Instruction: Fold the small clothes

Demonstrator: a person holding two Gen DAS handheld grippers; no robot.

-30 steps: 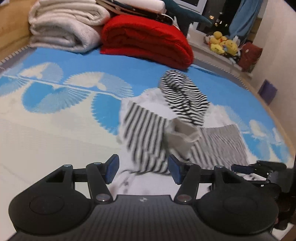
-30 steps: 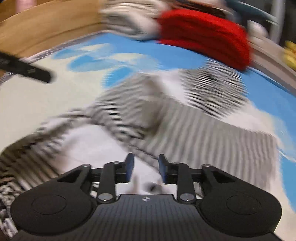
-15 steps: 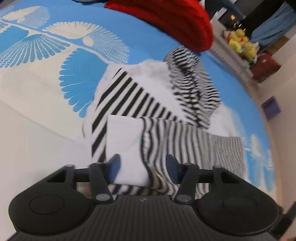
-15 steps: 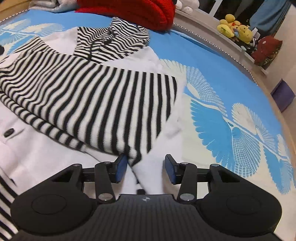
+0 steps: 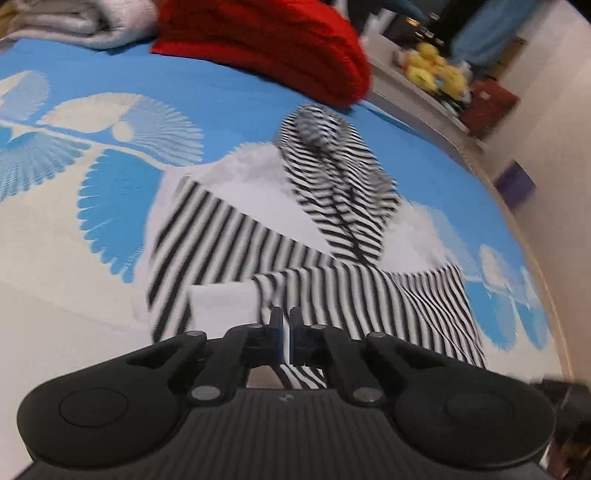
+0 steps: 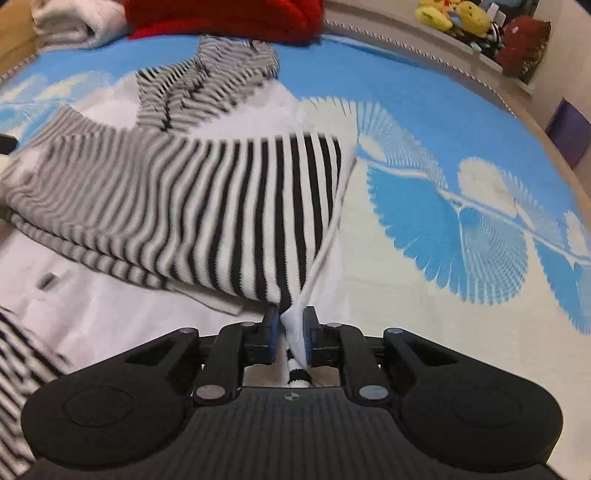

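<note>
A red blanket (image 5: 266, 40), thick and ribbed, lies folded at the far edge of the bed (image 5: 55, 258), with pale towels (image 5: 74, 22) stacked beside it. Yellow plush toys (image 6: 454, 14) sit on the ledge past the bed's far corner. The bedcover is smooth, blue and white with fan shapes. The top (image 5: 258, 240), a soft knit in black and white stripes with plain white panels, lies spread mid-bed, its striped hood (image 5: 332, 177) pointing toward the blanket. The left gripper (image 5: 285, 332) has just been closing and now pinches a thin striped edge. The right gripper (image 6: 290, 325) has also been closing; its jaws stand narrow, clamped on a bunched white fold of the top.
</note>
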